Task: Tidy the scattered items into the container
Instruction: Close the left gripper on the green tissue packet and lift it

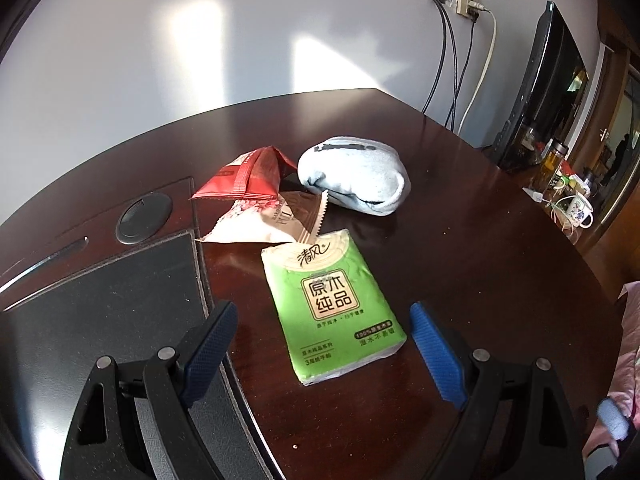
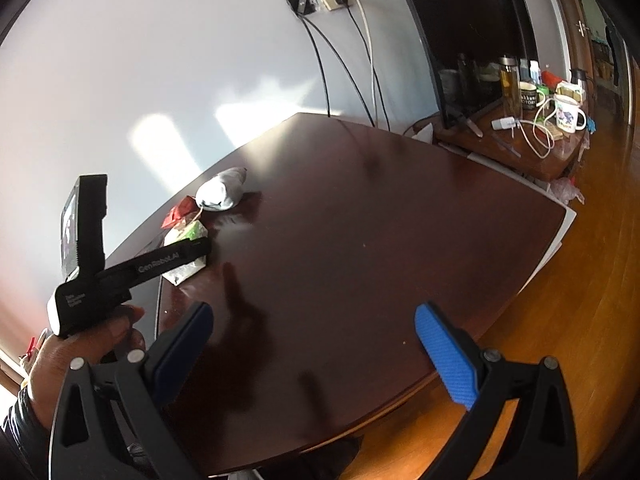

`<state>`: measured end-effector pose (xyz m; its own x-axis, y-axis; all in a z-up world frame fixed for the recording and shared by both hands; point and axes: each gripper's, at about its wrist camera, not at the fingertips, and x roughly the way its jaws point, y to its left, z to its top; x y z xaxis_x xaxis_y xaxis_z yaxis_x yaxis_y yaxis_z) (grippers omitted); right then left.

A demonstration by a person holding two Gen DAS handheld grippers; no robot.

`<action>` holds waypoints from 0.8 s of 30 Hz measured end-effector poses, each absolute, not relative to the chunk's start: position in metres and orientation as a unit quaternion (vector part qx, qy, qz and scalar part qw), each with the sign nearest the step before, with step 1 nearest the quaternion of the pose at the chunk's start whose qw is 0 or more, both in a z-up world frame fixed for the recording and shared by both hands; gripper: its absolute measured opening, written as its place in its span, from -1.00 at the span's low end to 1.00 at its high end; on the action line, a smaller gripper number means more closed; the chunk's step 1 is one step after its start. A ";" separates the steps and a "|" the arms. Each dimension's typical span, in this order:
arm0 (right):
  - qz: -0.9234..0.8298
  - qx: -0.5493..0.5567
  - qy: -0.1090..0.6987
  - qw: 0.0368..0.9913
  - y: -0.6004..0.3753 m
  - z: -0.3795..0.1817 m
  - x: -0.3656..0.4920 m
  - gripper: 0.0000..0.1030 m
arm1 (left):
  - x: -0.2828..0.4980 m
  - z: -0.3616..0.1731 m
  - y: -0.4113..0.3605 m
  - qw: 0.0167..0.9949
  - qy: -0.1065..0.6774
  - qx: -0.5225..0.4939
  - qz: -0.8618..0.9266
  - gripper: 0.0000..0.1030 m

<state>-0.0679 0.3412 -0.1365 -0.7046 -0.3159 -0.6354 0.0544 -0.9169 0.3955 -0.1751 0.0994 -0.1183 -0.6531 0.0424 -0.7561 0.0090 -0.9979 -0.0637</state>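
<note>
A green tissue pack (image 1: 334,308) lies flat on the dark wooden table (image 1: 480,280), right in front of my left gripper (image 1: 322,318), which is open with a finger on each side of the pack, not touching. Behind the pack lie a pink-and-white snack packet (image 1: 264,220), a red packet (image 1: 248,178) and a rolled light-blue sock (image 1: 356,180). My right gripper (image 2: 314,320) is open over bare table, empty. In the right wrist view the left gripper (image 2: 192,254) hovers over the tissue pack (image 2: 188,270), with the sock (image 2: 220,192) and red packet (image 2: 178,214) beyond. No container shows.
A black desk mat (image 1: 120,300) and a round cable grommet (image 1: 144,212) lie at the table's left. A monitor (image 1: 548,88), cables (image 1: 452,60) and a side table with mugs (image 2: 568,114) and bottles stand at right. A hand (image 2: 84,344) holds the left gripper. Wooden floor (image 2: 560,320) lies beyond the table edge.
</note>
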 end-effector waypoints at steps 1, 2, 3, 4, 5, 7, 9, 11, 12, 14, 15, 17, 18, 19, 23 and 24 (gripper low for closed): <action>-0.905 0.372 -0.178 0.102 0.342 -0.137 -0.068 1.00 | -0.176 -0.119 0.099 0.011 -0.031 -0.419 0.908 0.73; -0.905 0.372 -0.178 0.103 0.341 -0.138 -0.067 1.00 | -0.176 -0.120 0.099 0.012 -0.028 -0.423 0.906 0.68; -0.905 0.372 -0.177 0.105 0.340 -0.138 -0.067 1.00 | -0.177 -0.122 0.100 0.012 -0.025 -0.427 0.904 0.58; -0.905 0.372 -0.176 0.107 0.339 -0.138 -0.066 1.00 | -0.177 -0.122 0.100 0.008 -0.019 -0.429 0.903 0.38; -0.905 0.372 -0.176 0.109 0.338 -0.138 -0.065 1.00 | -0.177 -0.122 0.101 0.011 -0.013 -0.429 0.903 0.11; -0.905 0.372 -0.175 0.112 0.335 -0.138 -0.063 1.00 | -0.176 -0.121 0.101 0.021 -0.010 -0.431 0.902 0.07; -0.905 0.370 -0.176 0.112 0.336 -0.137 -0.062 1.00 | -0.175 -0.121 0.099 0.030 -0.013 -0.431 0.902 0.06; -0.906 0.367 -0.179 0.112 0.337 -0.136 -0.060 1.00 | -0.172 -0.120 0.096 0.039 -0.014 -0.426 0.904 0.05; -0.907 0.363 -0.181 0.112 0.338 -0.135 -0.059 1.00 | -0.170 -0.120 0.095 0.043 -0.013 -0.423 0.905 0.05; -0.909 0.358 -0.182 0.111 0.339 -0.134 -0.058 1.00 | -0.165 -0.119 0.094 0.048 -0.006 -0.415 0.908 0.04; -0.910 0.356 -0.182 0.110 0.339 -0.133 -0.058 1.00 | -0.164 -0.119 0.093 0.050 -0.007 -0.414 0.909 0.05; -0.910 0.358 -0.178 0.109 0.339 -0.133 -0.059 1.00 | -0.160 -0.118 0.091 0.053 -0.009 -0.411 0.910 0.04; -0.910 0.359 -0.176 0.108 0.338 -0.133 -0.060 1.00 | -0.158 -0.117 0.088 0.054 -0.010 -0.408 0.911 0.04; -0.910 0.360 -0.175 0.108 0.338 -0.133 -0.061 1.00 | -0.155 -0.116 0.085 0.054 -0.009 -0.405 0.913 0.04; -0.910 0.364 -0.168 0.105 0.335 -0.135 -0.066 1.00 | -0.144 -0.109 0.073 0.052 -0.003 -0.390 0.920 0.05; -0.911 0.365 -0.164 0.105 0.333 -0.134 -0.067 1.00 | -0.141 -0.108 0.069 0.051 -0.003 -0.387 0.921 0.04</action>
<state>-0.0673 0.3329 -0.1344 -0.7119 -0.3111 -0.6296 0.0726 -0.9243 0.3746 -0.1408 0.0687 -0.1081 -0.6952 0.0972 -0.7123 -0.0924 -0.9947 -0.0455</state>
